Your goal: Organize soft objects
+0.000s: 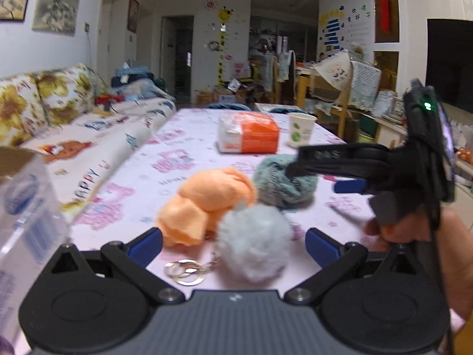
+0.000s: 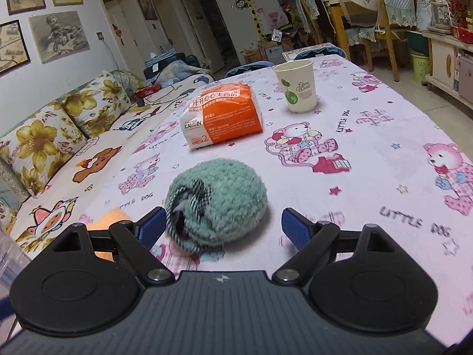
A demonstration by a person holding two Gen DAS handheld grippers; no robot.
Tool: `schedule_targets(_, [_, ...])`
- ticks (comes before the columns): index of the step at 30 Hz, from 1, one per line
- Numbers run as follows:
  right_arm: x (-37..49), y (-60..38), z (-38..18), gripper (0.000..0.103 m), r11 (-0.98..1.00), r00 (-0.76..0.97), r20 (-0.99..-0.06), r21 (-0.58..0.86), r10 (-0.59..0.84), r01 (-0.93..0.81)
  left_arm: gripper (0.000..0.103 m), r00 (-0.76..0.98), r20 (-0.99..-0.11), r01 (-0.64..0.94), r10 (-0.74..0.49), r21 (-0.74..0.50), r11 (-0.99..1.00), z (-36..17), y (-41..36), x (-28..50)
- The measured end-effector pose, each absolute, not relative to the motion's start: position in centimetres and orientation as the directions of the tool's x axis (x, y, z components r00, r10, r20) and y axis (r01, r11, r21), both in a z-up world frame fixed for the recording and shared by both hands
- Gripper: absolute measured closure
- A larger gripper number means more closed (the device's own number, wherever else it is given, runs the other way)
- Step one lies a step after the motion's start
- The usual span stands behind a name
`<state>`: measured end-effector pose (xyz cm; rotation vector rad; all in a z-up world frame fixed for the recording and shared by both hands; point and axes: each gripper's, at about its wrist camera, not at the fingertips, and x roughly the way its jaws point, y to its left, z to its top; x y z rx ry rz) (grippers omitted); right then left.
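Left wrist view: left tool (image 1: 233,247) spread wide over the table (image 1: 189,136), gripping nothing. Between its blue pads, toward 3 o'clock, a grey pom-pom (image 1: 254,242) with key rings (image 1: 184,271) trailing toward 9 o'clock. At 11 o'clock of the pom-pom and touching it, a bunched orange cloth (image 1: 207,204). Farther off at 1 o'clock, a teal fuzzy bundle (image 1: 282,185) under the right tool (image 1: 317,177), fingers apart.

Right wrist view: right tool (image 2: 222,226) open, holding nothing. Teal fuzzy bundle (image 2: 218,202) between the pads, up against the 9 o'clock pad. Beyond at 12 o'clock an orange-and-white tissue pack (image 2: 223,115); at 1 o'clock a paper cup (image 2: 296,85).
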<state>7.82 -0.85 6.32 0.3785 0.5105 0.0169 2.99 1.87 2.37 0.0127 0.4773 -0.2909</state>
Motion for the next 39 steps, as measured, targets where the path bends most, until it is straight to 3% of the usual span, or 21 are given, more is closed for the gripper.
schedule_targets(6, [8.8,-1.4,5.5,0.0,0.908,0.865,-0.48,0.411,0.144,0.077,0.004,0.802,-0.498,0.3,-0.33,-0.142,0.943,1.3,1.1,4.9])
schedule_targets(12, [8.9,-1.1,5.2,0.0,0.89,0.857,-0.481,0.452,0.183,0.063,0.022,0.777,-0.537,0.284,-0.329,-0.168,0.944,0.4,0.7,5.9])
schedule_targets(15, [8.8,-0.7,5.4,0.0,0.893,0.861,-0.478,0.445,0.172,0.069,0.037,0.773,-0.546,0.271,-0.323,-0.176,0.946,0.2,0.7,6.2])
schedule_targets(16, [8.8,-0.6,5.5,0.004,0.895,0.861,-0.479,0.442,0.173,0.066,0.043,0.771,-0.549,0.266,-0.322,-0.181,0.947,0.1,0.8,6.3])
schedule_targets(17, [8.8,-0.5,5.5,0.014,0.897,0.86,-0.481,0.438,0.171,0.067,0.048,0.77,-0.552,0.261,-0.321,-0.186,0.947,0.1,0.8,6.4])
schedule_targets(20, [8.5,-0.2,5.6,0.02,0.902,0.863,-0.47,0.43,0.184,0.042,0.053,0.765,-0.553,0.256,-0.329,-0.208,0.944,0.1,1.0,6.5])
schedule_targets(26, [8.0,0.0,5.9,0.025,0.913,0.871,-0.457,0.406,0.182,0.023,0.056,0.775,-0.542,0.25,-0.326,-0.211,0.945,0.5,1.3,5.7])
schedule_targets(39, [6.0,-1.4,5.9,0.026,0.889,0.857,-0.484,0.452,0.178,0.071,0.056,0.785,-0.53,0.231,-0.321,-0.23,0.945,1.0,2.6,3.8])
